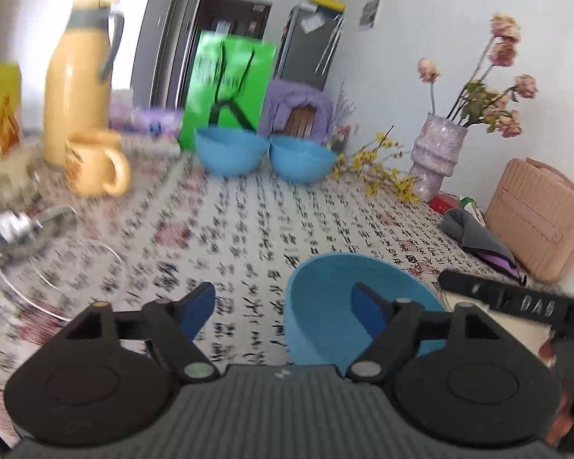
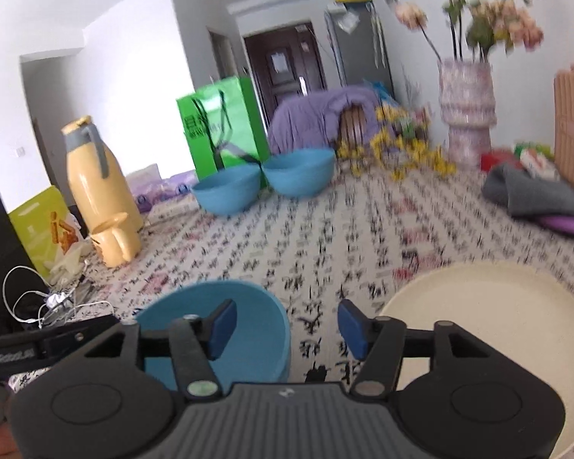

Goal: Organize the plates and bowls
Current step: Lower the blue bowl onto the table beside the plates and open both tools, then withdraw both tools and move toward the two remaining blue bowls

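A blue bowl (image 2: 225,329) is sitting near the table's front edge, a cream plate (image 2: 490,306) lying at its three o'clock. Two more blue bowls (image 1: 266,153) are waiting at twelve o'clock, touching, unstacked. The left gripper (image 1: 283,306) and right gripper (image 2: 287,321) are hovering with fingers apart, gripping nothing. Sorting seems barely begun.

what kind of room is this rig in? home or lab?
Looks like a home, probably a dining table in a flat: patterned tablecloth, vase of dried flowers, yellow thermos with mug, and a hallway door behind.
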{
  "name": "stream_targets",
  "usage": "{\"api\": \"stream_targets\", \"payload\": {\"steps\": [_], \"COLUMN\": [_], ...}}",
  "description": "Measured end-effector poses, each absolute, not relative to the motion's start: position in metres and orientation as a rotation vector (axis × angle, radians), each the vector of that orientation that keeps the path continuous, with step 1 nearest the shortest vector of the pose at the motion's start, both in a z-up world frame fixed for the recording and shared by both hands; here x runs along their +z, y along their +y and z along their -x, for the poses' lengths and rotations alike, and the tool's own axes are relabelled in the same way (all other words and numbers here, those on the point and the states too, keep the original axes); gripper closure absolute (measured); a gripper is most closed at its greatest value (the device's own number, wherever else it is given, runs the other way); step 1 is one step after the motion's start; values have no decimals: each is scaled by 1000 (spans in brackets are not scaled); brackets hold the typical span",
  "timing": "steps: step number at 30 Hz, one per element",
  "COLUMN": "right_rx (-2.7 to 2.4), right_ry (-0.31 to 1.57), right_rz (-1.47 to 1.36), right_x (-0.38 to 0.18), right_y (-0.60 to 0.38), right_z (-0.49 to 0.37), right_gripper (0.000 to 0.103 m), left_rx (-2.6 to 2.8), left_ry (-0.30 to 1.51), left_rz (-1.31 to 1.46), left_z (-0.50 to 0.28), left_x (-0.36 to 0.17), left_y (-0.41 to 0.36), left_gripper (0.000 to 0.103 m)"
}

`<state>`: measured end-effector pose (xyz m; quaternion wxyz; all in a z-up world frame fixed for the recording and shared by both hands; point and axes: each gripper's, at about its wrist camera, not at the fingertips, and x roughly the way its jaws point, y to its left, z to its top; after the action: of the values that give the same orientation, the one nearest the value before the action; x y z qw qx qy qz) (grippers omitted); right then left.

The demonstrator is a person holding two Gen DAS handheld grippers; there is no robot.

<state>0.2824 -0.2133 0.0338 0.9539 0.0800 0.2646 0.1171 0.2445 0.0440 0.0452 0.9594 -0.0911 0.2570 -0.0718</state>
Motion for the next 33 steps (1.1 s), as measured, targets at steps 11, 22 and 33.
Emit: {"api": "stream_targets", "payload": {"steps": [11,22,33], "right_rx": [296,338,300], "right_ry": [315,308,258], "right_rz": [-19,31,13], "right_x": [48,22,21], "right_y": [-210,-223,-241], "right_z": [-192,-122,-92], "right_gripper": [14,13,6], "left_rx": [-40,24,-14], "left_ry": [385,360,336], "left_rz": [73,64,19], "left_z": [-141,-77,-61], "left_x": [54,32,35], "left_y": [43,27,10], "left_gripper": [4,0,0]}}
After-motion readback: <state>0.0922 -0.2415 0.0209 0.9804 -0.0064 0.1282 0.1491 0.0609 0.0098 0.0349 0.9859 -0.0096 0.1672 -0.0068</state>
